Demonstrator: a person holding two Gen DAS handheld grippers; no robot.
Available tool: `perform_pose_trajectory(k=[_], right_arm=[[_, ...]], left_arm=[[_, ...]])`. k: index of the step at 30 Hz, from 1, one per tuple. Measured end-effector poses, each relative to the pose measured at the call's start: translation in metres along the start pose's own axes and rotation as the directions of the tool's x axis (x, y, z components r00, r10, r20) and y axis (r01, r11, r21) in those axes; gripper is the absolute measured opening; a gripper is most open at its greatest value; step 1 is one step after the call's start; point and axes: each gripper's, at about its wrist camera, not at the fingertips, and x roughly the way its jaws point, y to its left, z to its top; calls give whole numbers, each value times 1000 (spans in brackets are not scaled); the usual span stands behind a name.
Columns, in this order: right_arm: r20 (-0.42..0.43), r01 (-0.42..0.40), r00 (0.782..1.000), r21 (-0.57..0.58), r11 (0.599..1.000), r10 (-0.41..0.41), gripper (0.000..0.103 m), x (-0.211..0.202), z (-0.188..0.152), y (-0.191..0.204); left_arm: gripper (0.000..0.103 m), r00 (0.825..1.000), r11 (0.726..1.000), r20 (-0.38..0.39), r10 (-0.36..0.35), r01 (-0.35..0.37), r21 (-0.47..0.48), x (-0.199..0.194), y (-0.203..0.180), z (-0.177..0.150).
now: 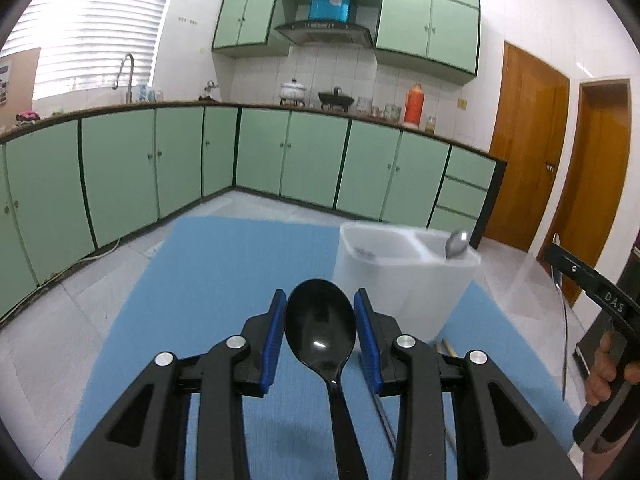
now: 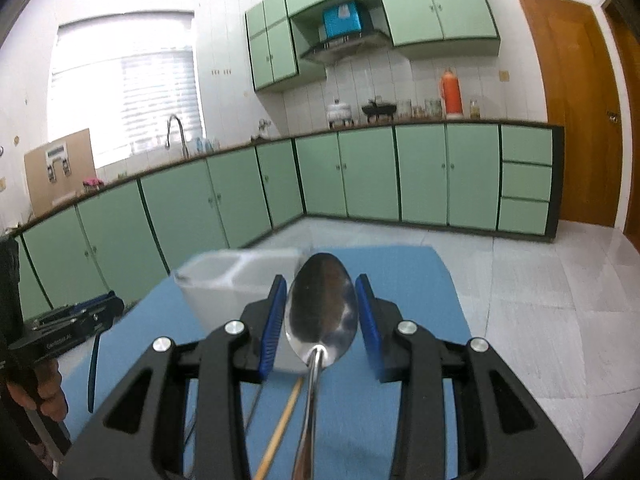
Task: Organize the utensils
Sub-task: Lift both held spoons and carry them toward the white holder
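Left wrist view: left tool (image 1: 320, 322) grasping black spoon (image 1: 320, 320), bowl up between blue pads, raised above blue mat (image 1: 224, 264) on desk. White two-compartment holder (image 1: 400, 272) just beyond spoon, metal spoon (image 1: 457, 243) standing in its right compartment. Right wrist view: right tool (image 2: 321, 310) grasping silver spoon (image 2: 322, 308), near side of holder (image 2: 224, 284). Wooden chopstick (image 2: 280, 428) on mat below.

spoon handles (image 1: 340, 420) cut off, caddy (image 2: 224, 280) blurred
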Motion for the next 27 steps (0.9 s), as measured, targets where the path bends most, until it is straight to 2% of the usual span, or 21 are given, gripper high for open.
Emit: perform_pose_trajectory(k=[5,10,16,20,27], right_arm=[[117,-4,993,-31,1000,7,34,9,23,7],[213,-20,977,-39,999,27,34,35,54,10],[257,-8,966,-47,999,20,34,79,76,17],[283,45,959,-67,997,-24,34,108,79,23],[309,95,949,-86,992,-64,34,134,74,29]], left_arm=[[34,997,1000,79,-15,16,-2,3,-4,29],[34,982,999,186,-35,34,9,15,-10,64],[34,965,999,257,-50,46,19,45,-11,95],[34,953,998,298,-56,51,23,68,-11,108],[34,953,997,295,-71,63,37,108,-11,107]])
